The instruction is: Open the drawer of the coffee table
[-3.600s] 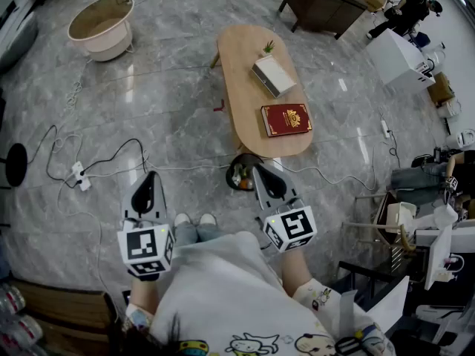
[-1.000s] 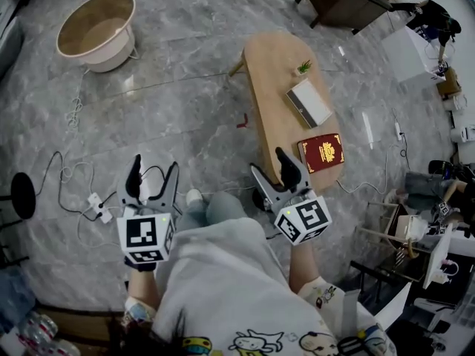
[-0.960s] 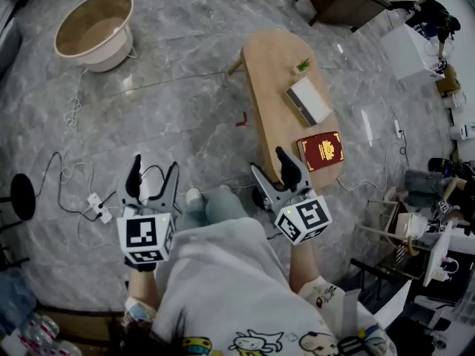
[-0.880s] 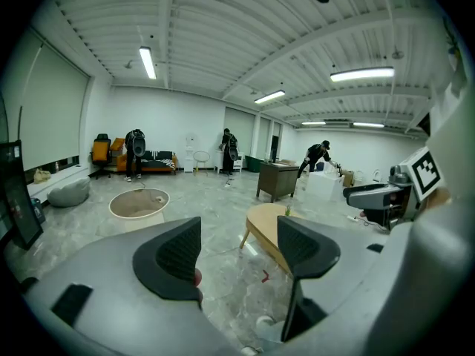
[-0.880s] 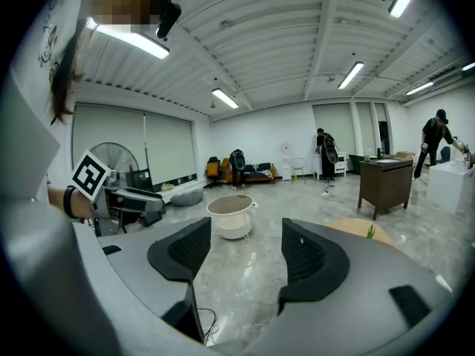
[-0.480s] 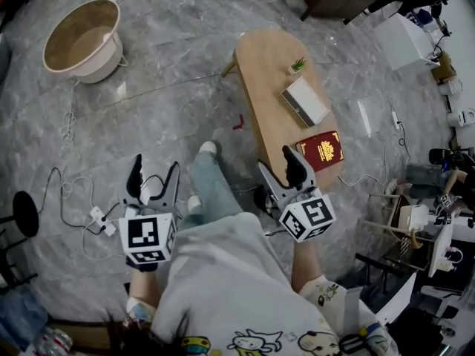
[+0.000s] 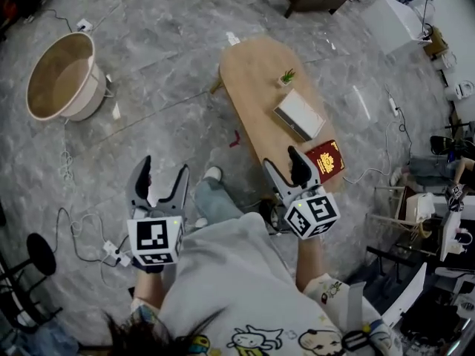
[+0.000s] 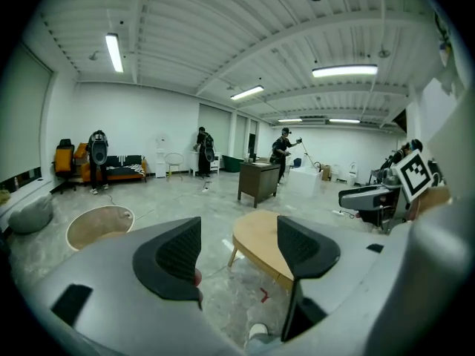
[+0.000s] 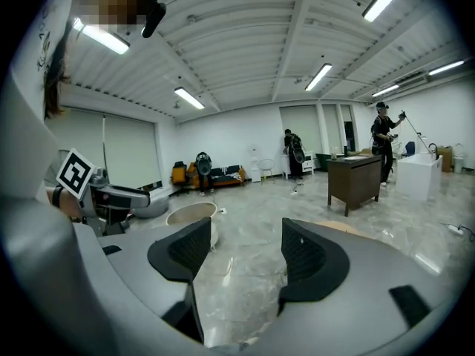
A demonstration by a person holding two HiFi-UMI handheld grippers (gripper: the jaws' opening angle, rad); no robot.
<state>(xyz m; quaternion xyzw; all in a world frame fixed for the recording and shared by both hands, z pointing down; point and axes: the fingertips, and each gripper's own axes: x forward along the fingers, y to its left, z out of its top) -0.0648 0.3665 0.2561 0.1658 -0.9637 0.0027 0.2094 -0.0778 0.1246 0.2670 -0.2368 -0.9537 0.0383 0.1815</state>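
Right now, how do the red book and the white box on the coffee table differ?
The red book is red with gold print; the white box is plain and looks thicker. The red book lies at the table's near end; the white box sits mid-table near the small plant. Both lie flat on the coffee table.

light: bright, even, from ceiling tubes (image 8: 113, 52) | glare: pale streaks on glossy floor (image 7: 148, 73) | shadows: weak, soft | lens: strong fisheye, black corners in both gripper views | focus: left gripper (image 8: 239, 245) near lens a little soft
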